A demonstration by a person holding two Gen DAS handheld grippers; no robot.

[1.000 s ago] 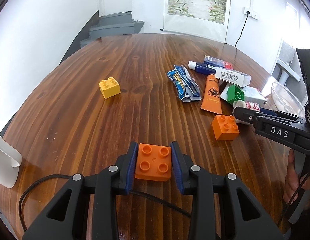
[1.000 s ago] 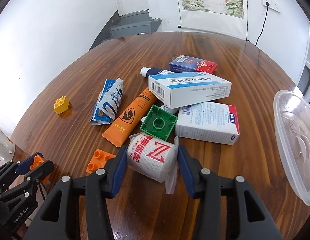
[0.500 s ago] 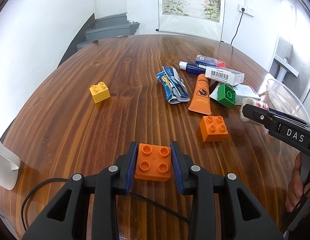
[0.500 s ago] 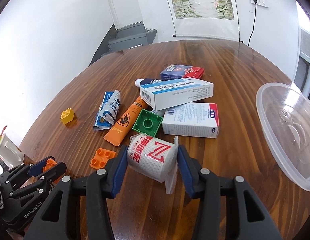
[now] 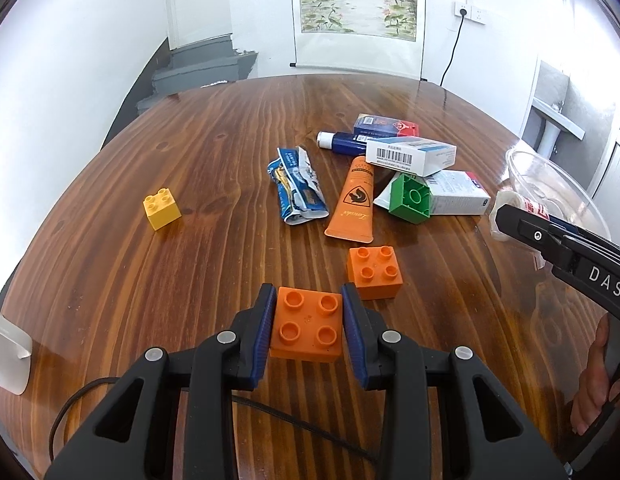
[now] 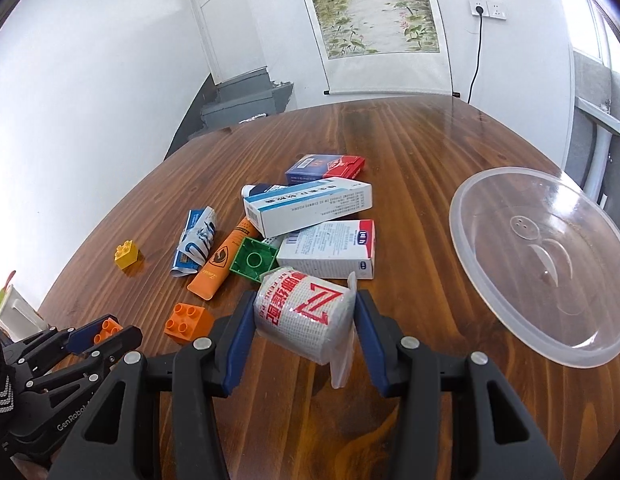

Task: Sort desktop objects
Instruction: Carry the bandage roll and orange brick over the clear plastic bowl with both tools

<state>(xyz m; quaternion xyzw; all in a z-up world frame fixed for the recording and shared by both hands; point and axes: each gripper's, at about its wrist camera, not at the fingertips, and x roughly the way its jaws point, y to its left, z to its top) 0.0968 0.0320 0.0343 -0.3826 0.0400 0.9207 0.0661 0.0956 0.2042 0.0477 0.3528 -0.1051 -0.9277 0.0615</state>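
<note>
left tool [image 5: 307, 332] clenched on orange brick [image 5: 307, 330] | right tool [image 6: 305, 320] grasping wrapped gauze roll [image 6: 303, 314] | risk: loose wrapper slips through pads, roll drops short of clear bowl [image 6: 490, 316] on tabletop [image 6: 410, 152]

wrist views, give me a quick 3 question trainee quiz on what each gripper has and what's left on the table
1. True or false: the left gripper is shut on an orange brick.
2. What does the right gripper hold? A green brick, B wrapped bandage roll, C orange tube
3. How many orange bricks lie loose on the table?

Key: 1 true. 2 B. 3 one, the loose orange brick.
</note>
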